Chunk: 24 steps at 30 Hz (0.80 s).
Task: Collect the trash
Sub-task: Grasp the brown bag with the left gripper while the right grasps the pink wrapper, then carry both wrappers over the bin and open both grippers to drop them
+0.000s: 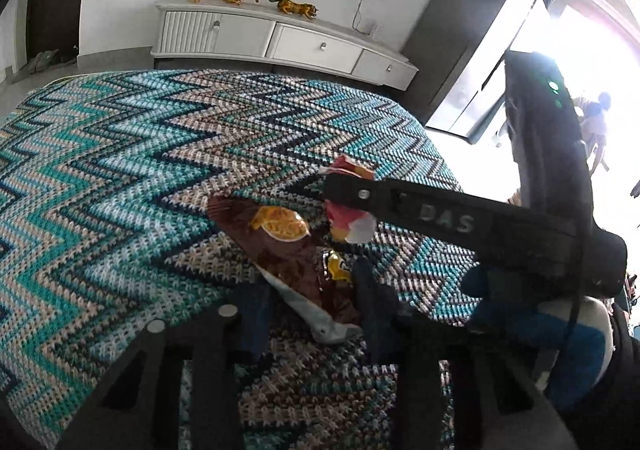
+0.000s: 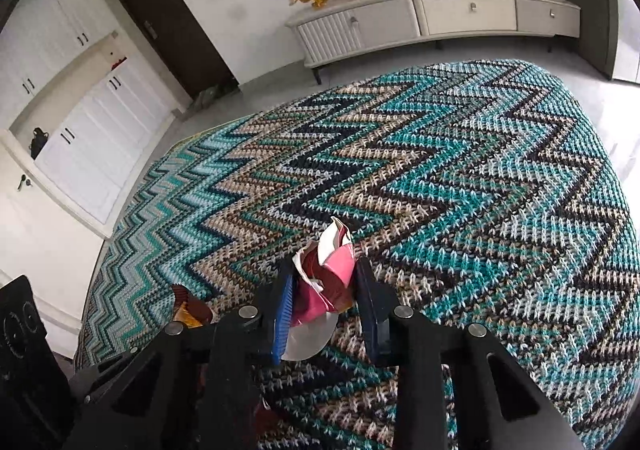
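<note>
From the left wrist cam, the left gripper [image 1: 308, 290] has its blue pads on either side of a brown snack wrapper [image 1: 296, 262] that's lying on the zigzag knit blanket [image 1: 120, 170]. The jaws look closed in on it, so I'd say it's pinching the wrapper, probably low on the crumpled end because that's the bit sticking up enough to grab. The right gripper [image 1: 352, 194] cuts across the same view with a pink and white crumpled wrapper [image 1: 348, 222] in it, held just beside the brown one. Over on the right wrist cam, the right gripper [image 2: 324, 290] is clearly squeezed onto that pink wrapper [image 2: 332, 274], which is bunched between the pads and poking up above them, clear of the blanket [image 2: 480, 190]. My guess is each hand takes one piece so both go out in a single trip. White sideboard [image 2: 440, 14] sits well behind.
</note>
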Tool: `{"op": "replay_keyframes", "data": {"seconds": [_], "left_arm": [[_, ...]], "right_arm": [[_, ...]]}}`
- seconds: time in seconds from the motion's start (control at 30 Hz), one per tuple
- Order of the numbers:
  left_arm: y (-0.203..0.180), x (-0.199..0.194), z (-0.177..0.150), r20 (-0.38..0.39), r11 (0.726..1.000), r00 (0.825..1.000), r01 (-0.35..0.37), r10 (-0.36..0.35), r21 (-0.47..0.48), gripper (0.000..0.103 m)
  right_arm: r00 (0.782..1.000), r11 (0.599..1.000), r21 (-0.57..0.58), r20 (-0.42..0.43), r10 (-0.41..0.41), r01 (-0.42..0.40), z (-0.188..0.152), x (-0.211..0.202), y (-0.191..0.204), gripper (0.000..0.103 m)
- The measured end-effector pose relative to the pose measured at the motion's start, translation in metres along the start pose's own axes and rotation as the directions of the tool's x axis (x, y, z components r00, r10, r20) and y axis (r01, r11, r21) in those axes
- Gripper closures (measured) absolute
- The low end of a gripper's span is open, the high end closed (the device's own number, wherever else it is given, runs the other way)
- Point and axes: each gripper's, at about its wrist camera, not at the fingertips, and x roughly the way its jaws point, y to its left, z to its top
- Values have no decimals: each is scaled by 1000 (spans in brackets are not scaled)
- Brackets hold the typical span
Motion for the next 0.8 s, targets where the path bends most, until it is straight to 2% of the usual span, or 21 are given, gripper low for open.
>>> {"op": "replay_keyframes", "data": {"seconds": [0.1,0.3,0.6,0.8], "left_arm": [[1,-12,-5,3,1000,1000,0,0,-5,77],[-22,-47,-8,37,999,999,-4,2,36,84],[-64,-97,-13,101,995,995,-2,-8,104,86],[-116,-102,-14,97,982,994,40,-59,187,86]], "right_arm": [[1000,1000,-2,23,-2,2,-5,-17,-1,75],[997,999,-31,81,-14,17,-28,-72,0,75],[978,993,-70,190,-85,100,-65,-165,-2,75],[961,988,-3,231,-151,156,-95,-215,-37,75]]}}
